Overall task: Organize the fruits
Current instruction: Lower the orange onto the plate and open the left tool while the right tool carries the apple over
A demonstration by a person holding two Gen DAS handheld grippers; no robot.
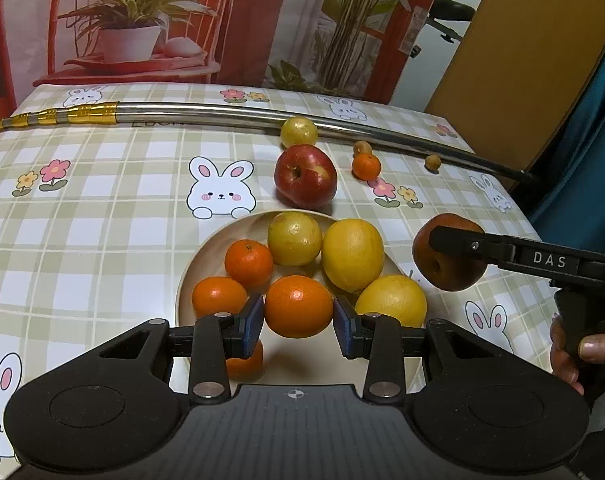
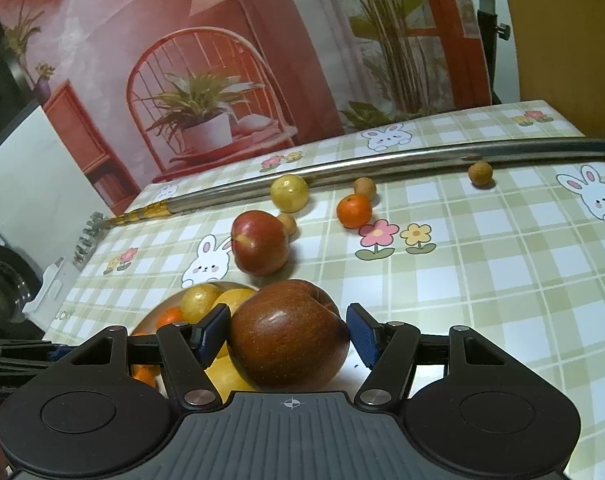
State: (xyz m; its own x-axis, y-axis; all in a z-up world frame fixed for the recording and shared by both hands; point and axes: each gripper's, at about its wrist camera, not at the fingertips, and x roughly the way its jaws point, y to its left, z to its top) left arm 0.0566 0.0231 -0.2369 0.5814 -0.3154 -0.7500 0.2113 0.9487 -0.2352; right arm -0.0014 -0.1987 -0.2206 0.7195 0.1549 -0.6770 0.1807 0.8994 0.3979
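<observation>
Your left gripper: matte black body, 2 round raised discs on the housing, ribbed grey centre plate with a white crosshair mark. Linkage arms are black with silver pivot pins, 4 visible. Fingers carry blue textured pads. Your right gripper is the same build: black shell, 2 discs, ribbed plate, crosshair, silver pins, blue pads. Seen side-on from the left camera, its black finger arm has 1 small screw and white "DAS" lettering.
</observation>
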